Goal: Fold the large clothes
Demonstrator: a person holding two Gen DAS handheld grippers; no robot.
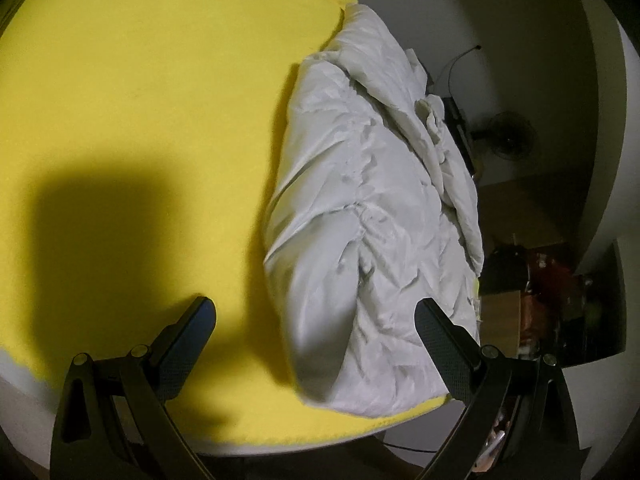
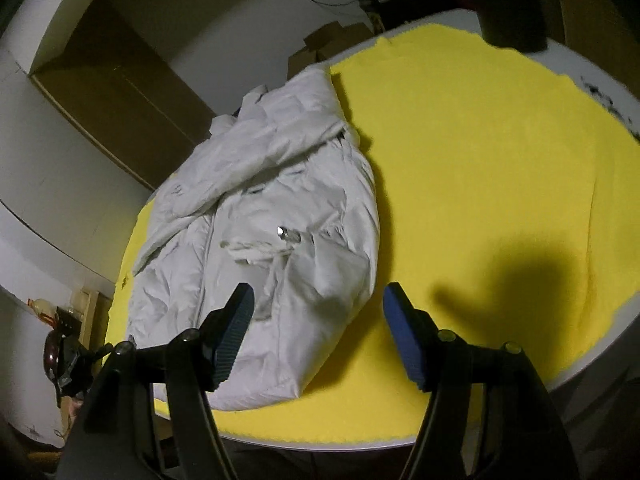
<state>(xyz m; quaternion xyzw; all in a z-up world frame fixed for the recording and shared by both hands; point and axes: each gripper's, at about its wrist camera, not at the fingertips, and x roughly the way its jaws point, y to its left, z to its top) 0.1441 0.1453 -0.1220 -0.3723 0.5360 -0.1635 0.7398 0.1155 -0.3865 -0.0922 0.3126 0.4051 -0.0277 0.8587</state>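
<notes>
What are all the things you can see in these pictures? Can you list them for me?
Puffy jacket: one, white, lying folded and crumpled along one edge of the yellow cloth.
Cloth: one, yellow, spread flat over the table.
Table: one, white rim showing beyond the cloth.
Cardboard boxes: at least two, brown, behind the table by the wall.
Fan: one, dark, against the wall.
Left gripper: one, black, open, above the jacket's near end.
Right gripper: one, black with blue pads, open, above the jacket's near end.
</notes>
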